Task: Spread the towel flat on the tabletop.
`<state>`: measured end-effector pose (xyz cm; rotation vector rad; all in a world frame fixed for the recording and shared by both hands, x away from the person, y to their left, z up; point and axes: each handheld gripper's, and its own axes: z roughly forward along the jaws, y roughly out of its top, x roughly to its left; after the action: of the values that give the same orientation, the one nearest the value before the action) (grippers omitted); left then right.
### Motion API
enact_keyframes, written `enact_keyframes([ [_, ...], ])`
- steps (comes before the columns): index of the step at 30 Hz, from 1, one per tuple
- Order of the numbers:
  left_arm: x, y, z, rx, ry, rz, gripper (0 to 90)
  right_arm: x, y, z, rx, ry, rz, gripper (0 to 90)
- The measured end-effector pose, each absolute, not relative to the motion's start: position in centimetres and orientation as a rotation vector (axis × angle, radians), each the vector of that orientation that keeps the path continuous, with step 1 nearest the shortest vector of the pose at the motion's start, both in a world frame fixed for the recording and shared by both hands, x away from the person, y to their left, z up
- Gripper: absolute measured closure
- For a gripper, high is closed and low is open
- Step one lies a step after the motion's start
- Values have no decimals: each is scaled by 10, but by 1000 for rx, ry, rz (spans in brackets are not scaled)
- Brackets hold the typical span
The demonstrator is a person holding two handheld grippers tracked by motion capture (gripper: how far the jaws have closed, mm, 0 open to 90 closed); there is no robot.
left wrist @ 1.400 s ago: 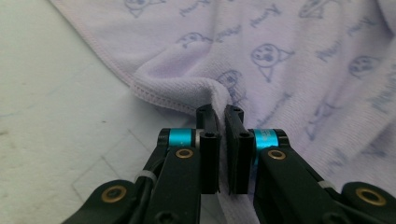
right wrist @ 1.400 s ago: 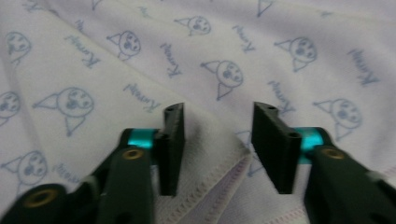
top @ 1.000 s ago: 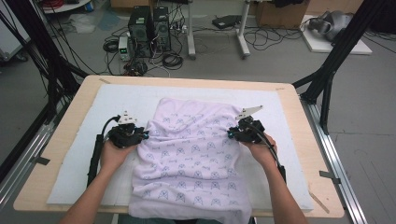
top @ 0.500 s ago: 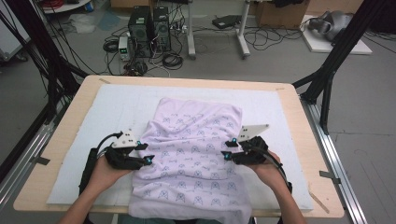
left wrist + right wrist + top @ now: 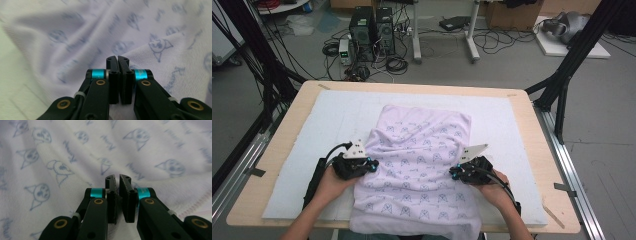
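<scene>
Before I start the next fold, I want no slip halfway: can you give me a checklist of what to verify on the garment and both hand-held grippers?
1. Left hand-held gripper at the left edge of the pale patterned garment: ok. Its jaws have just been closing and now stand together.
2. Right hand-held gripper at the right edge: ok. Its jaws have likewise just closed.
3. Fabric actually pinched in each: cannot tell; both gripper views show cloth right behind the shut jaws, but none visibly between them.
4. Grippers roughly level with each other across the garment: ok.
5. Garment smooth: not ok, it is wrinkled in the middle.
6. Hem fully on the white mat: not ok, it hangs over the near table edge.
</scene>
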<state>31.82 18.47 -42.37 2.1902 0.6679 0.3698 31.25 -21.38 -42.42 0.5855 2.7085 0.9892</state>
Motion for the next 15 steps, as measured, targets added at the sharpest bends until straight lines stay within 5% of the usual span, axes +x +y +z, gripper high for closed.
enact_keyframes([
  [9, 358, 182, -425, 2104, 839, 515, 862, 348, -224, -415, 756, 2611, 1011, 827],
  [15, 359, 189, -416, 2049, 864, 485, 702, 353, -230, -416, 809, 2575, 1070, 712],
])
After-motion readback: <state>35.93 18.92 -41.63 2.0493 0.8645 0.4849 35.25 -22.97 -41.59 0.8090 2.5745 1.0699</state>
